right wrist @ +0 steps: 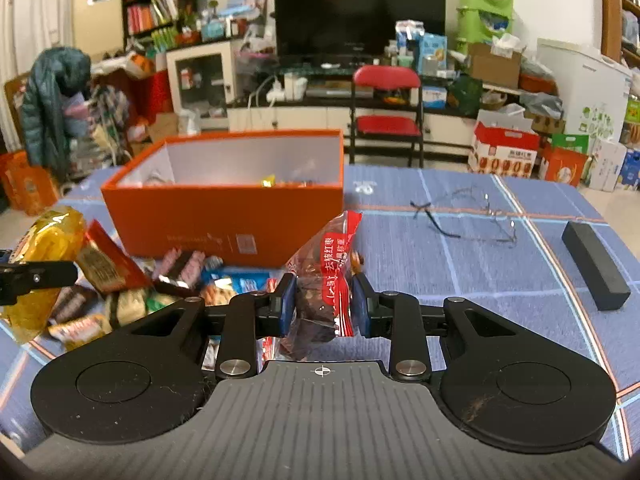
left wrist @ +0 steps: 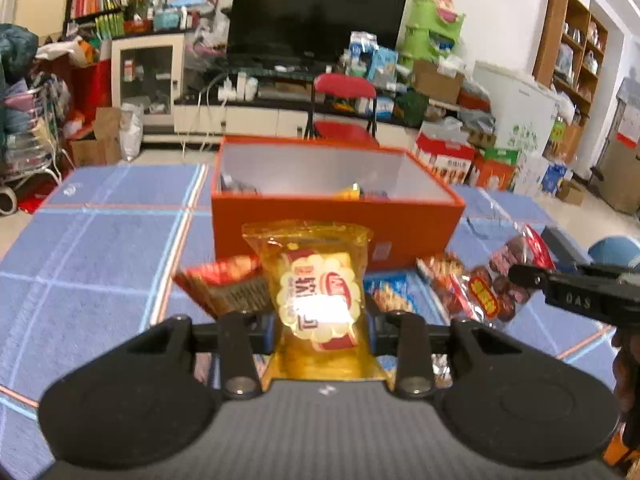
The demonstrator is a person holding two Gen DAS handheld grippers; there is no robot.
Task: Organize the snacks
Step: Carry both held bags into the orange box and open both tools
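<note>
My left gripper (left wrist: 320, 326) is shut on a yellow snack packet (left wrist: 316, 292), held upright in front of the open orange box (left wrist: 336, 220). The same yellow packet (right wrist: 44, 256) shows at the left edge of the right wrist view. My right gripper (right wrist: 325, 306) is shut on a clear red-striped bag of dates (right wrist: 326, 276), lifted off the blue checked tablecloth (right wrist: 480, 264). The right gripper (left wrist: 516, 276) with its date bag (left wrist: 496, 280) also appears at the right of the left wrist view. The orange box (right wrist: 224, 220) holds a few wrapped snacks. Several loose snack packets (right wrist: 176, 276) lie in front of it.
A pair of glasses (right wrist: 464, 216) and a black rectangular block (right wrist: 596, 264) lie on the cloth to the right. A red folding chair (right wrist: 386, 120) stands beyond the table's far edge. A TV and cluttered shelves fill the background.
</note>
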